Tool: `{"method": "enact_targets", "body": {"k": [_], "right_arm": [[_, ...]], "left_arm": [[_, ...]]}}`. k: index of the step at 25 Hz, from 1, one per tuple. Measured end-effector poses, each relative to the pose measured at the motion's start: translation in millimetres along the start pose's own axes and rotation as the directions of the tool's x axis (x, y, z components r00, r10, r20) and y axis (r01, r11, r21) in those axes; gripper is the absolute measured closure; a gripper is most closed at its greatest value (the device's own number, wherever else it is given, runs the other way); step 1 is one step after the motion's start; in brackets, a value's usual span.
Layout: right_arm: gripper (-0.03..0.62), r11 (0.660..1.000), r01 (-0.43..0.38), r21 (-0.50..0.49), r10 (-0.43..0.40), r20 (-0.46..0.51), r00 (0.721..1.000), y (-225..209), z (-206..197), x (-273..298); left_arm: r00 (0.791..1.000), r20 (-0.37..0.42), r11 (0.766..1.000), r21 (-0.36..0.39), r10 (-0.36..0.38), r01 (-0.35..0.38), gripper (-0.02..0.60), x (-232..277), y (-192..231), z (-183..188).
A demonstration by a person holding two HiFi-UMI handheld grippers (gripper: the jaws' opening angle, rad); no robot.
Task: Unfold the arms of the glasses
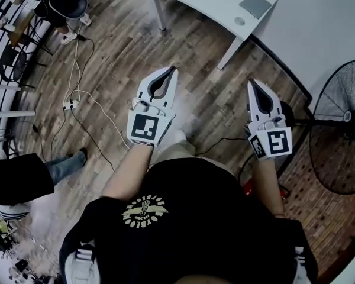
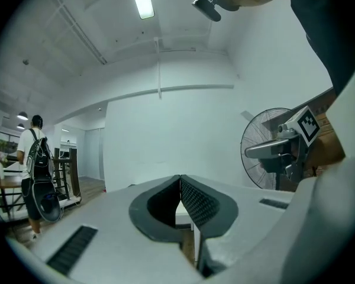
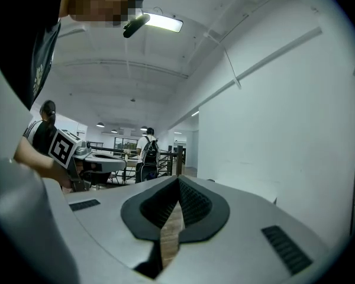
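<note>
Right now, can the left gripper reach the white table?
Probably not without a step forward. The left gripper is held over the floor, short of the table ahead. Nothing seems to stand between them.

We stand on the brown wood-plank floor [image 1: 124,52], w/ the white two-jaw left gripper [image 1: 174,70] & white two-jaw right gripper [image 1: 251,83] side by side above it, apart. White rectangular desk [image 1: 207,2] ahead. Black round wire-cage fan [image 1: 343,129] to our right. White power strip [image 1: 71,104] on floor, front-left; a 2nd person [image 1: 23,179] at our left.
</note>
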State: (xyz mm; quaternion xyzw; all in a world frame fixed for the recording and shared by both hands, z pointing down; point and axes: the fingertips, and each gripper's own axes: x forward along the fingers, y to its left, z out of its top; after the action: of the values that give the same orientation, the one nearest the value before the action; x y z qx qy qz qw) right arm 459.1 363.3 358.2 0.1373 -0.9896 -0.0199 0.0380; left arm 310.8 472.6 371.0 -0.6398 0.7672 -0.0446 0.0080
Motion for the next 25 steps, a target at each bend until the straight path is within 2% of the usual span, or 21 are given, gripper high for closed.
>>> {"method": "enact_targets", "body": {"k": [7, 14, 19, 25], "right_arm": [[0.594, 1.0, -0.016, 0.006, 0.016, -0.01, 1.0, -3.3, 5.0, 62.6], [0.594, 1.0, -0.012, 0.002, 0.012, -0.027, 1.0, -9.9, 3.1, 83.0], [0.594, 1.0, -0.012, 0.021, 0.013, -0.049, 0.999, -43.1, -5.9, 99.9], [0.594, 0.998, -0.054, 0.017, 0.054, -0.054, 0.997, -97.9, -14.9, 141.9]], "left_arm": [[1.0, -0.007, 1.0, -0.008, 0.024, -0.024, 0.573, 23.4, 58.6, -0.6], [1.0, -0.019, 1.0, -0.022, 0.019, -0.019, 0.573, 43.4, 79.7, -8.4], [1.0, -0.029, 0.999, -0.054, 0.002, -0.004, 0.572, 79.1, 72.4, -21.9], [0.998, -0.032, 0.997, -0.052, 0.055, -0.057, 0.572, 136.0, 84.6, -25.9]]}}
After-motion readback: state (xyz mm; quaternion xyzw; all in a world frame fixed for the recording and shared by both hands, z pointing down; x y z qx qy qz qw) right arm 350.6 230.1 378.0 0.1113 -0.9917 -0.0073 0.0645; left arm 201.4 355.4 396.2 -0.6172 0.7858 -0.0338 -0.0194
